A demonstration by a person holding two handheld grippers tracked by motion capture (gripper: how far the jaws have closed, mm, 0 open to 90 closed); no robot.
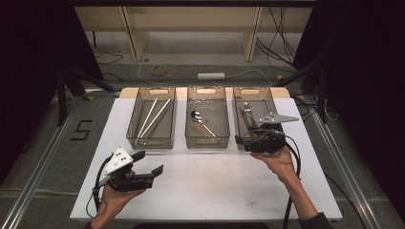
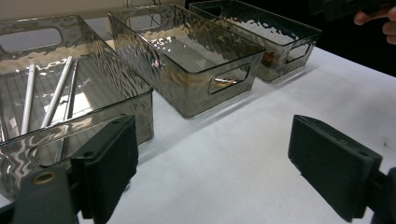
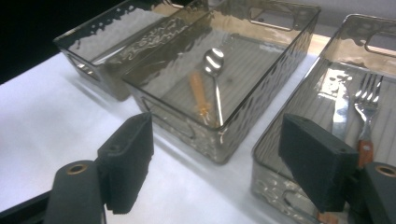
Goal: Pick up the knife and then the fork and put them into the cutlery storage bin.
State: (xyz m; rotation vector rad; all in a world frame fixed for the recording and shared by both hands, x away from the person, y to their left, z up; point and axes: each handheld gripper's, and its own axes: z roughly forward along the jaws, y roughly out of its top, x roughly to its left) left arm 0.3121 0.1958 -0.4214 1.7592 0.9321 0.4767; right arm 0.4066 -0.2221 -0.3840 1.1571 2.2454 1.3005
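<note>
- From above, your right claw (image 1: 241,140) sits at the near end of the right bin (image 1: 237,125), jaws apart and nothing between them. The grey plate and your hand cover much of that bin's near half, so its contents show only as a fork (image 1: 247,110) and a dark handle beside it.
- Over the same bench (image 1: 200,186), your left claw (image 1: 149,163) hovers near the front left corner of the white sheet, jaws spread and empty, well apart from the bins.
- The left bin (image 1: 133,125) holds pale chopsticks (image 1: 154,117) lying lengthwise; how many is hard to count at this size. The middle bin (image 1: 189,125) holds a spoon (image 1: 200,121) with an orange-handled piece beside it, its head too small to make out.
- Along your left claw's view, both black pads (image 2: 112,163) stand wide with bare sheet between them. The rippled wall of the left bin (image 2: 140,105) distorts the chopsticks (image 2: 58,91) inside. Your other hand's fingers are cut off at the top right corner.
- Along your right claw's view, the pads (image 3: 315,163) stand open and grip nothing. The spoon (image 3: 214,63) lies in the middle bin (image 3: 243,112). In the right bin (image 3: 280,130), a fork (image 3: 366,100) and a knife blade (image 3: 341,109) lie side by side, their handles partly hidden by the right pad.
</note>
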